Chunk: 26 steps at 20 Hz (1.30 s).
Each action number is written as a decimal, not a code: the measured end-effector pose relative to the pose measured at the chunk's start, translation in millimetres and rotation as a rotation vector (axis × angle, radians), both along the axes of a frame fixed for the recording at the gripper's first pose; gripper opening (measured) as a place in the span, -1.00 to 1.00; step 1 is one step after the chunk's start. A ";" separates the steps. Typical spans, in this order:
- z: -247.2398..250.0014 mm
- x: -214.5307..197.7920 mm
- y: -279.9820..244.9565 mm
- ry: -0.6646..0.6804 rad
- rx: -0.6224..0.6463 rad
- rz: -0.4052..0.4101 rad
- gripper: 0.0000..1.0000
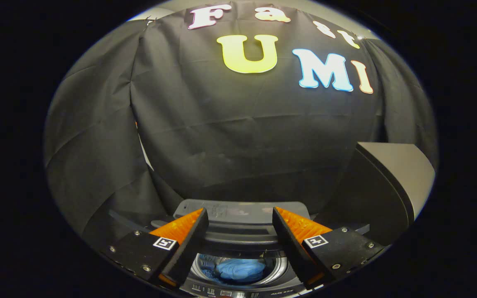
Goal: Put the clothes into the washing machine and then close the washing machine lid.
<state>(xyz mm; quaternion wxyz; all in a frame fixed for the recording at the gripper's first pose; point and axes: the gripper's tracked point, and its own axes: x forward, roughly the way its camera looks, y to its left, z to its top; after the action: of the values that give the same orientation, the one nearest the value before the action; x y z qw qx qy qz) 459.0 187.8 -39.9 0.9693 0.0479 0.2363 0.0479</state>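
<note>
A small top-loading washing machine (238,238) stands just ahead of and below my fingers, against the black cloth wall. Its lid (242,209) stands raised at the back of the tub. Blue clothes (240,270) lie bunched inside the shiny metal drum, seen low between my fingers. My gripper (240,215) hovers above the machine's front, open, with nothing between the fingers. A strip of control buttons (222,289) runs along the machine's near edge.
Black cloth (242,136) hangs close behind the machine and wraps round to the left. A large dark panel with a grey face (391,186) leans to the right of the machine, beside my right finger.
</note>
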 end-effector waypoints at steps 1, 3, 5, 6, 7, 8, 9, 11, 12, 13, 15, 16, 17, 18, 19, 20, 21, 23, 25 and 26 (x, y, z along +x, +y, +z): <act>-11.0 -10.4 1.6 0.027 0.008 0.005 0.92; -28.4 -30.4 3.4 0.062 0.006 0.015 0.92; -38.8 -46.3 3.8 0.072 -0.011 0.037 0.91; -42.9 -56.0 3.0 0.078 -0.018 0.045 0.91; -44.1 -67.6 1.5 0.074 -0.024 0.056 0.91; -41.1 -79.5 -2.9 0.058 -0.030 0.054 0.92; -34.2 -95.2 -6.1 0.034 -0.031 0.058 0.91; -32.8 -121.3 -15.8 0.001 -0.015 0.063 0.91; -28.9 -134.5 -21.5 -0.021 -0.002 0.064 0.91; -23.4 -149.2 -28.4 -0.051 0.009 0.068 0.91; -13.6 -171.2 -51.8 -0.109 0.038 0.044 0.91; -6.7 -180.9 -64.6 -0.145 0.061 0.026 0.91; 1.0 -191.7 -76.6 -0.180 0.080 0.007 0.91; 9.2 -203.2 -90.8 -0.218 0.093 -0.011 0.91; 19.9 -213.0 -105.2 -0.250 0.102 -0.034 0.91; 25.1 -222.2 -120.4 -0.272 0.109 -0.054 0.91; 27.5 -230.6 -131.5 -0.288 0.112 -0.071 0.91; 37.9 -251.2 -165.6 -0.320 0.105 -0.117 0.91; 51.6 -278.2 -191.6 -0.359 0.117 -0.156 0.91; 56.5 -291.5 -202.3 -0.375 0.127 -0.175 0.91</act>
<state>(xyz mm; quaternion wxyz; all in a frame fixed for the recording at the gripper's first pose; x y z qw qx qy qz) 167.5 -14.5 16.7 0.9918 0.1194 0.0435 -0.0134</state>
